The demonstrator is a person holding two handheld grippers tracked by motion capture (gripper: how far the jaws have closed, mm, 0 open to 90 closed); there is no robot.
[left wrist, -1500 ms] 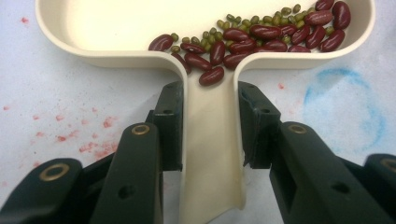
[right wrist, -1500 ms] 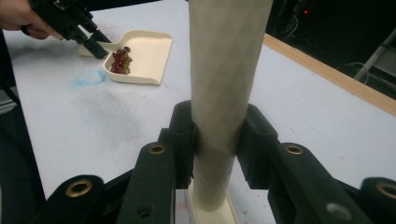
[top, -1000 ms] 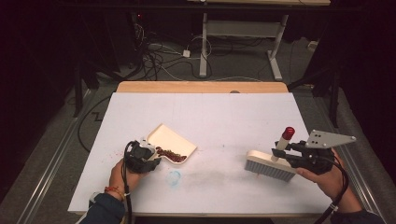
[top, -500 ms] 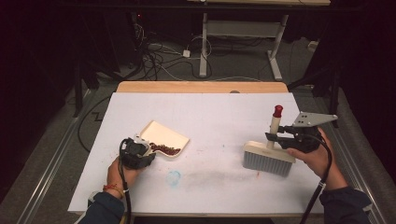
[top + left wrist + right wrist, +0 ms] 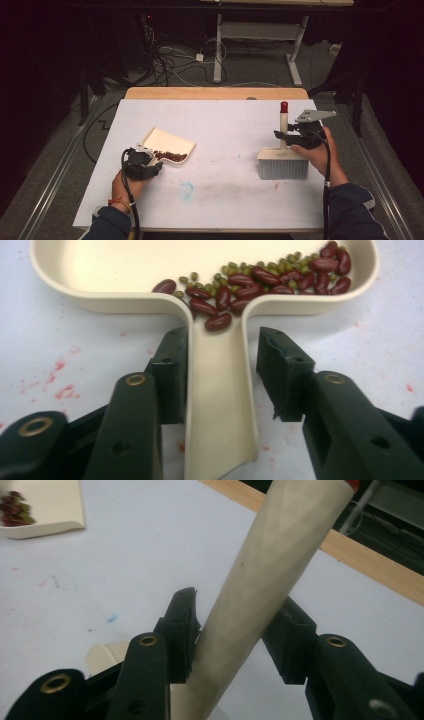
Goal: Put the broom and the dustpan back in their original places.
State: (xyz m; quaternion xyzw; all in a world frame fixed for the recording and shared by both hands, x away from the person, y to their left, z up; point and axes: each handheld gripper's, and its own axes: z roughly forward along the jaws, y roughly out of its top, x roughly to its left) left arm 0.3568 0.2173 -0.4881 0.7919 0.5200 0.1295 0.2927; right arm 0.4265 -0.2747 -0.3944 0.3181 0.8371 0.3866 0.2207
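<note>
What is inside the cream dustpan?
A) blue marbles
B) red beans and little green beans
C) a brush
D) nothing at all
B: the left gripper view shows dark red kidney beans mixed with small green beans lying along the back wall of the dustpan, near its handle.

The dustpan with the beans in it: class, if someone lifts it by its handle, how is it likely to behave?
The dustpan looks like stiff moulded plastic, so it should probably hold its shape. Its beans lie loose near the handle, so tilting it backward would likely send them rolling down the open channel. It probably feels light.
</note>
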